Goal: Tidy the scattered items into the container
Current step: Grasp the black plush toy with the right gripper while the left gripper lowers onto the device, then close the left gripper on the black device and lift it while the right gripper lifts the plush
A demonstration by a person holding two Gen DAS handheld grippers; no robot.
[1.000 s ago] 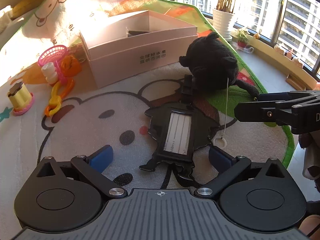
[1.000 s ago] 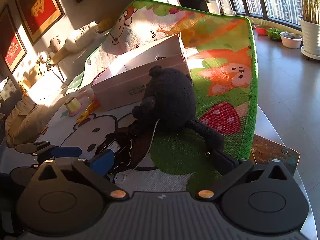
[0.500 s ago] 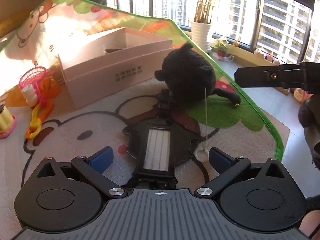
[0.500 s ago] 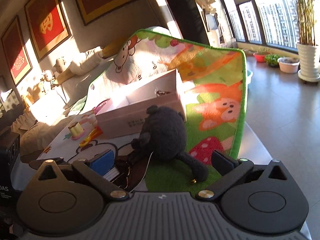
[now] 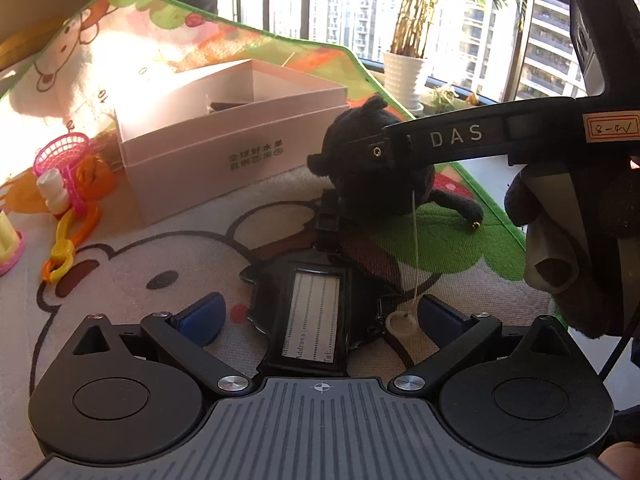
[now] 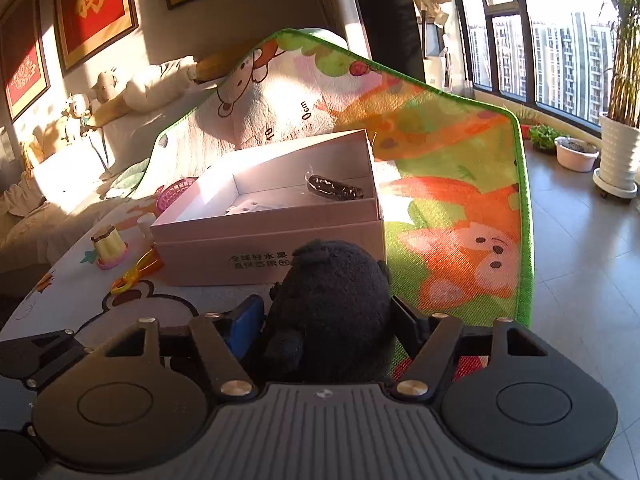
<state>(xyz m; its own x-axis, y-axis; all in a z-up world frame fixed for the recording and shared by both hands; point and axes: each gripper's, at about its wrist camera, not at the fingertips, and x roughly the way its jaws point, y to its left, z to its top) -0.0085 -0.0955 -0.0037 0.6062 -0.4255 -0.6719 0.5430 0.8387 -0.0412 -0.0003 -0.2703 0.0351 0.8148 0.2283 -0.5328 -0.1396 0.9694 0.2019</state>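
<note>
A black plush toy (image 6: 332,312) sits between my right gripper's (image 6: 326,322) fingers, which are shut on it; it also shows in the left wrist view (image 5: 360,176), partly behind the right gripper's arm. The open pink box (image 6: 276,220) stands just beyond it, with a dark wrapped item (image 6: 334,188) inside; the box (image 5: 224,140) is also in the left wrist view. My left gripper (image 5: 318,318) is open, straddling a black luggage tag (image 5: 316,312) that lies flat on the play mat.
To the left of the box lie a pink toy basket (image 5: 64,156), an orange item (image 5: 92,172), a white spool (image 5: 52,192), an orange-yellow clip chain (image 5: 68,244) and a yellow cup (image 6: 110,246). The mat's green edge (image 5: 500,216) is at the right.
My right gripper moved in over the black plush and closed on it. My left gripper stayed open over the luggage tag and came a little closer to it.
</note>
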